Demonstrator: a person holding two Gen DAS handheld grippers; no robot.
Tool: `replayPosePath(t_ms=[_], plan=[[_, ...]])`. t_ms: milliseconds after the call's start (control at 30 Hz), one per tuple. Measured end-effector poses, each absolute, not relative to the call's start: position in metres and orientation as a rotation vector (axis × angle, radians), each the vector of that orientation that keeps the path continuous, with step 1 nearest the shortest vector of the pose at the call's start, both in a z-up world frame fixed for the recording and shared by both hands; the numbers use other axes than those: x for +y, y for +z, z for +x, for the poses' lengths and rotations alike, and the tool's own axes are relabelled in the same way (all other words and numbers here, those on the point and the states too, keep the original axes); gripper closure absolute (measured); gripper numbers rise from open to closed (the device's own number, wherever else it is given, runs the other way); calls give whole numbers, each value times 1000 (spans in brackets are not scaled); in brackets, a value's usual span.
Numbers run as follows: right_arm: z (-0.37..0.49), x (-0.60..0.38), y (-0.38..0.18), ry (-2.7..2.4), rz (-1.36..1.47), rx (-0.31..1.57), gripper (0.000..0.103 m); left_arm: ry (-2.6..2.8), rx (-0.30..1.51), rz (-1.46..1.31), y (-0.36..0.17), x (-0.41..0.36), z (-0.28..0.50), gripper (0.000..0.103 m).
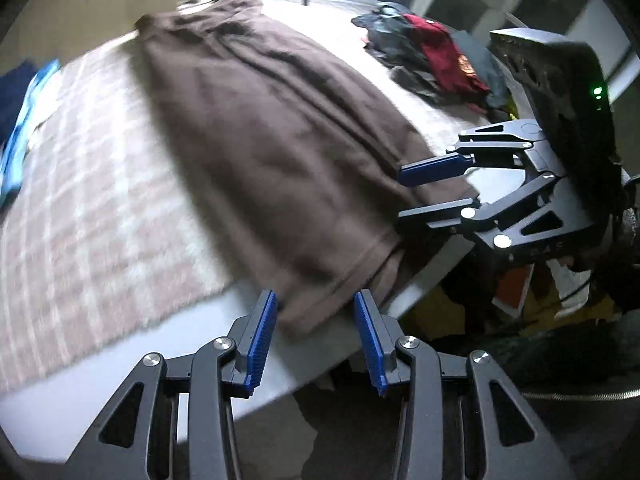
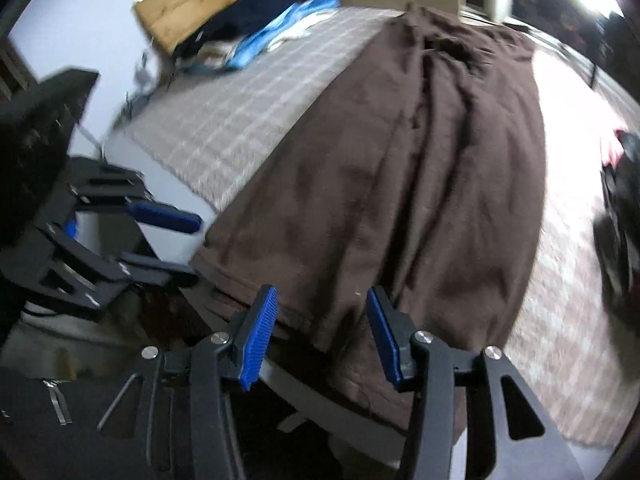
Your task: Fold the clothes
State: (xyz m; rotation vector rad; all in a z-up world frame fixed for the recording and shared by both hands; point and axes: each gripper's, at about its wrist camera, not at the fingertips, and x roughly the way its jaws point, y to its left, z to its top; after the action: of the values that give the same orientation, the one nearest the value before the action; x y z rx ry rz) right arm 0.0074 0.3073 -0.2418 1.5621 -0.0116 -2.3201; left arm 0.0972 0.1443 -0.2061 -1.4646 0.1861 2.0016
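Brown garment (image 1: 272, 140) lies on the checked tabletop (image 1: 80, 200); both left gripper (image 1: 316, 336) and right gripper (image 2: 322, 334) jaws gape empty. Only the left view shows one dark-red clothes heap (image 1: 432, 60).

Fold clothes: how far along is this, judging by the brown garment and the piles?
Done: brown garment lies folded lengthwise on the checked cloth. In hand: nothing; left gripper and right gripper are open at its hem. Left: cross-folds, plus the heap of clothes.

1. The left gripper (image 1: 316, 334) is sitting at the bottom centre of its own view, jaws standing apart, nothing pinched.
2. The right gripper (image 2: 322, 332) is sitting at the bottom centre of its view, jaws likewise parted.
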Motion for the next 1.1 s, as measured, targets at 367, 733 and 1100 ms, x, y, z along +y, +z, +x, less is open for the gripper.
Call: replayPosePath(t_ms=[367,733,1100], plan=[[-2,322,-253,-2249,1663,-68,83,2072,205,-1414,-211,154,122,64],[50,385,-213,-2455,1613,-298,38,2125,25,-1450,-198,132,103,58],[65,412,-261,-2491,1722,-355,36,2030,80,-1595,-226,173,81,57]])
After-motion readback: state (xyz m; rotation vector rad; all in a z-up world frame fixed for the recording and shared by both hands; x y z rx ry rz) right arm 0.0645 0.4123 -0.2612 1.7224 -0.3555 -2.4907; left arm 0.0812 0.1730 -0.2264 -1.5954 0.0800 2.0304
